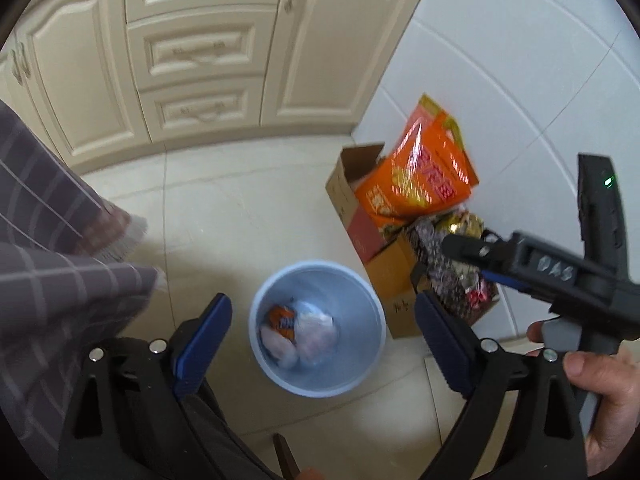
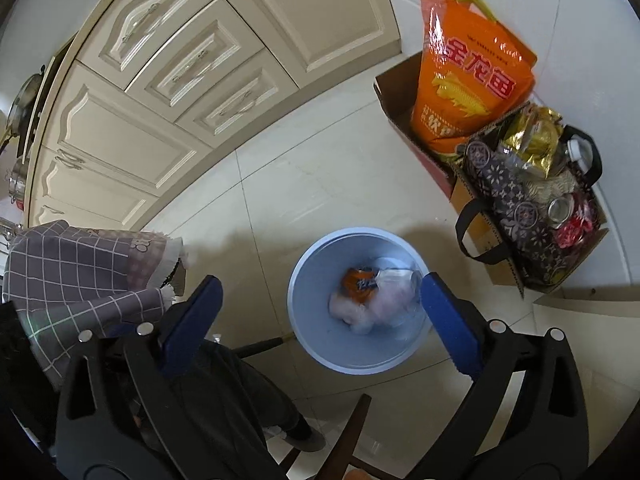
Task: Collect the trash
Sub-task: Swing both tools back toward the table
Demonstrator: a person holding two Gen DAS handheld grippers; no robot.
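Observation:
A light blue bin [image 1: 362, 368] [image 2: 304, 320] stands on the floor below both grippers. Trash [image 1: 298, 330] [image 2: 370, 294] lies at its bottom: an orange wrapper, white crumpled paper and clear plastic. My left gripper [image 1: 322, 326] hangs open above the bin with nothing between its blue pads [image 1: 202, 344]. My right gripper [image 2: 320, 306] is also open and empty over the bin, with its right pad [image 2: 450, 320] across the bin's rim. In the left wrist view the right gripper's body [image 1: 560, 268] shows at the right, held by a hand [image 1: 600, 392].
Cream cabinets with drawers [image 1: 196, 52] [image 2: 168, 68] line the far side. By the white wall stand cardboard boxes [image 1: 348, 196] [image 2: 396, 92] with an orange bag [image 1: 424, 172] [image 2: 468, 68] and a dark patterned bag [image 2: 516, 208]. A checked cloth [image 1: 52, 248] [image 2: 76, 264] hangs at the left. A chair's legs [image 2: 344, 432] show below.

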